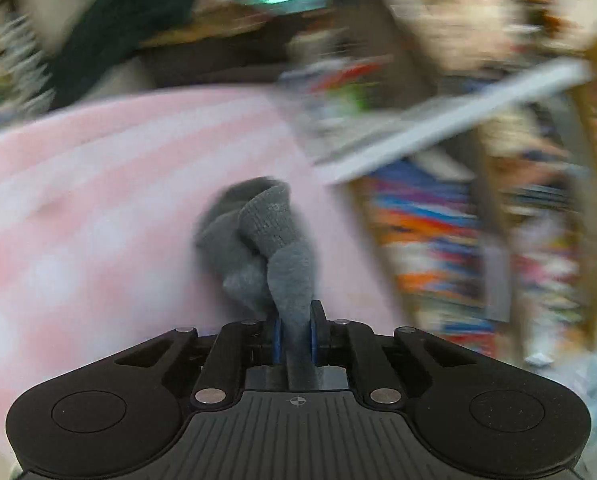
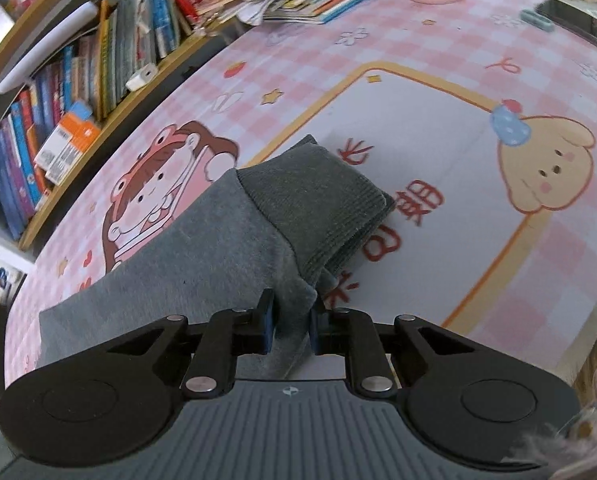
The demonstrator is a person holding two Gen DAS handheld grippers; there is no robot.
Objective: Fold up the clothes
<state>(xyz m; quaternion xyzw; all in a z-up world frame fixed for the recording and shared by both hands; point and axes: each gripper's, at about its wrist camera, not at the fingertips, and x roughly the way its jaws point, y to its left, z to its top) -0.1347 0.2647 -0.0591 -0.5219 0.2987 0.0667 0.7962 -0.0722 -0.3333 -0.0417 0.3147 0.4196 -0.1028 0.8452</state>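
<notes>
A: On the left wrist view, what is the left gripper (image 1: 294, 330) doing?
B: It is pinching a bunched grey sock (image 1: 258, 236) above the pink tablecloth (image 1: 78, 200), probably lifting one end.
A: And the right wrist view?
B: The right gripper (image 2: 291, 326) is clamping the sock's edge near its ribbed cuff (image 2: 318, 204), which is lying flat on the cloth, likely anchoring it for a fold.

- My left wrist view is heavily motion-blurred; only the grey sock (image 1: 266, 240) near centre stays sharp.
- My right wrist view is bright, evenly lit, crisp; bookshelf (image 2: 70, 92) bows toward ten o'clock.
</notes>
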